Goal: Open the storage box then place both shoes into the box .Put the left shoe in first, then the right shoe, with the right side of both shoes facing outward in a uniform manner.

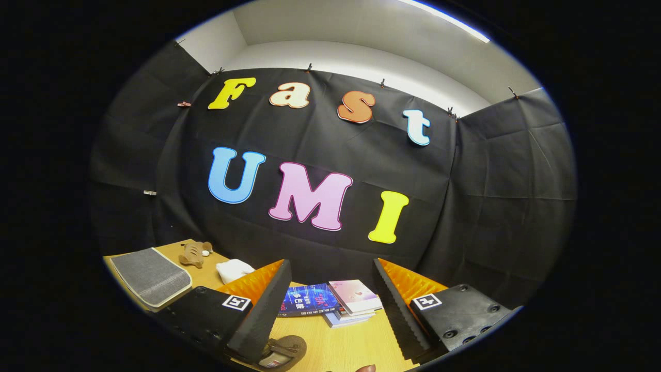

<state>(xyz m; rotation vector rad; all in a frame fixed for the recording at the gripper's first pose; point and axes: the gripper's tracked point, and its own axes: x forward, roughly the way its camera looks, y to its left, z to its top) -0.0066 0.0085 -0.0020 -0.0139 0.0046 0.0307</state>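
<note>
My gripper (330,263) is open, its two fingers spread wide, with nothing between them. It is raised and tilted up toward the booth's back wall. Close under the left finger's base lies part of a brown shoe (283,351) with a pale label inside it, on the wooden table (351,346). A small sliver of another brown thing (365,368) peeks in below, between the fingers; I cannot tell what it is. A flat grey panel with a pale rim (151,276) lies on the table left of the left finger; whether it belongs to the storage box I cannot tell.
A stack of books (353,305) and a dark blue book (304,299) lie ahead between the fingers, against the back wall. A brown plush toy (195,253) and a white cloth (235,269) sit beyond the left finger.
</note>
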